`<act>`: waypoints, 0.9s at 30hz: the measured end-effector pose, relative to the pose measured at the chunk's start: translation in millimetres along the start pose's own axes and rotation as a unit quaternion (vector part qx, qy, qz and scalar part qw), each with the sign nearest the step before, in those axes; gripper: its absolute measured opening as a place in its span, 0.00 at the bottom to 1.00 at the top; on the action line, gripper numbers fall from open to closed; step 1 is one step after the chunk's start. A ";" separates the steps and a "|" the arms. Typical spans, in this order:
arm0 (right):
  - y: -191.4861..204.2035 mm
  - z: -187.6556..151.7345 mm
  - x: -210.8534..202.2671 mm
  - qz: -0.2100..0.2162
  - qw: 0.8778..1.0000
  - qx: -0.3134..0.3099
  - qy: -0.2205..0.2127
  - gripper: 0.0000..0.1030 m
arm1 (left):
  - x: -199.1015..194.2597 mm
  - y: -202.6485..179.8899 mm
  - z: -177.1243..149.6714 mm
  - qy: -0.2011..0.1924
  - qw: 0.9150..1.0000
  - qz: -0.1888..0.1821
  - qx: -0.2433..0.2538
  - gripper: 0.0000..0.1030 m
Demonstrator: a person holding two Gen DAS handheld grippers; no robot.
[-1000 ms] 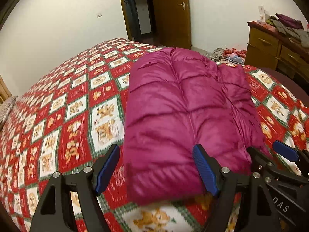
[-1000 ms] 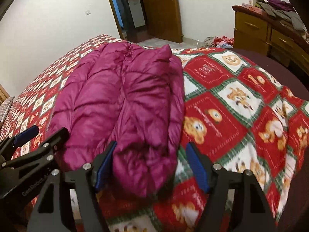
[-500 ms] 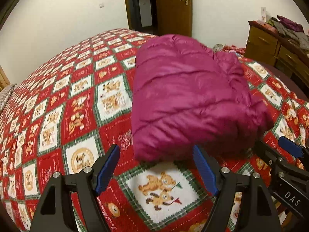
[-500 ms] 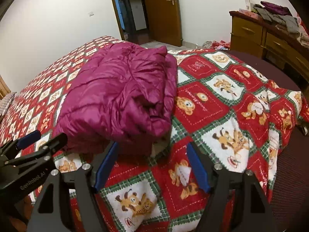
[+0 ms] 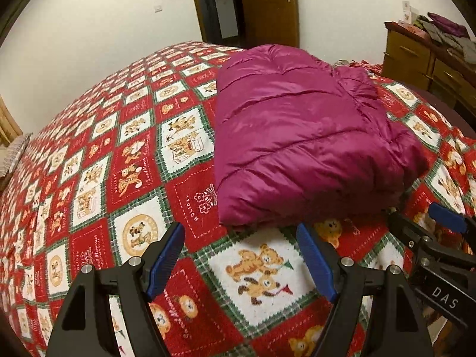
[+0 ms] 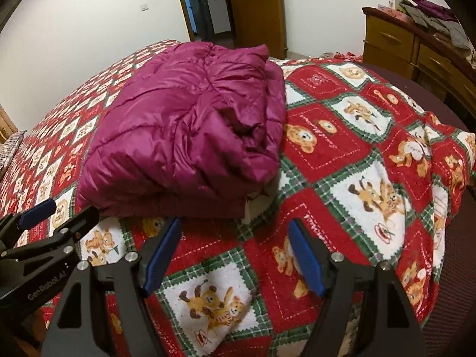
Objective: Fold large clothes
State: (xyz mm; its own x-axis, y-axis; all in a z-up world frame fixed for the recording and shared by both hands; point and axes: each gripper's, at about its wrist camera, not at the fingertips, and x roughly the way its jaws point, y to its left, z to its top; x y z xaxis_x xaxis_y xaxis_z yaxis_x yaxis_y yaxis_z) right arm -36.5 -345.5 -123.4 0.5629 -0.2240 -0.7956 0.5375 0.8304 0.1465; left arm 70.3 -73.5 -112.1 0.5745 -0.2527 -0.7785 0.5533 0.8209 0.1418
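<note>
A magenta quilted down jacket [image 5: 300, 145] lies folded in a thick bundle on the bed; it also shows in the right wrist view [image 6: 190, 136]. My left gripper [image 5: 241, 255] is open and empty, just short of the bundle's near edge. My right gripper [image 6: 233, 253] is open and empty, in front of the bundle's near right corner. The right gripper [image 5: 440, 238] shows at the right edge of the left wrist view, and the left gripper [image 6: 44, 223] at the left edge of the right wrist view.
The bed carries a red, white and green bear-patterned blanket [image 5: 125, 160]. A wooden dresser [image 6: 416, 50] with piled clothes stands at the right. A brown door [image 5: 267, 6] and a dark doorway are at the back. Clothes lie on the floor by the dresser.
Both grippers have pulled back from the jacket towards the bed's near edge. The jacket, earlier between the fingers, now lies free as a folded bundle.
</note>
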 end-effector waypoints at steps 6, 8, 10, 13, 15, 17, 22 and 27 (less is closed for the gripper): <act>0.8 -21.3 -20.3 -0.012 1.000 -0.016 -0.006 0.91 | -5.3 5.3 -17.8 0.025 0.999 -0.024 -0.021 0.76; -1.4 -26.4 -24.9 -0.014 1.000 -0.016 -0.002 0.93 | -6.3 10.1 -23.1 0.041 0.997 -0.045 -0.039 0.76; -3.7 -33.1 -30.5 -0.014 1.000 -0.016 0.003 0.93 | -8.3 14.5 -30.4 0.056 0.995 -0.058 -0.053 0.76; -4.8 -41.1 -39.0 -0.015 1.000 -0.016 0.009 0.94 | -14.8 17.8 -44.1 0.067 0.994 -0.061 -0.061 0.76; -2.5 -46.5 -44.3 -0.015 1.000 -0.019 0.012 0.94 | -21.2 18.5 -54.1 0.074 0.994 -0.060 -0.056 0.76; -0.1 -51.8 -50.7 -0.014 1.000 -0.021 0.013 0.94 | -30.0 19.7 -63.1 0.074 0.995 -0.054 -0.051 0.76; 7.6 -62.7 -74.8 -0.005 1.000 -0.026 0.008 0.94 | -60.3 26.7 -73.7 0.052 0.997 -0.037 -0.045 0.76; 16.1 -67.5 -102.8 0.001 0.999 -0.040 -0.010 0.97 | -90.0 32.1 -79.1 0.035 0.998 -0.034 -0.045 0.76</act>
State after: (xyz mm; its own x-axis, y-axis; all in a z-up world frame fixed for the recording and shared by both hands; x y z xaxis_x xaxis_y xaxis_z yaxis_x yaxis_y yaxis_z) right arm -128.0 -274.6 -78.9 0.5767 -0.2320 -0.7833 0.4852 0.8687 0.0999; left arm -11.3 16.1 -85.9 0.4923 -0.2756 -0.8257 0.5307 0.8469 0.0337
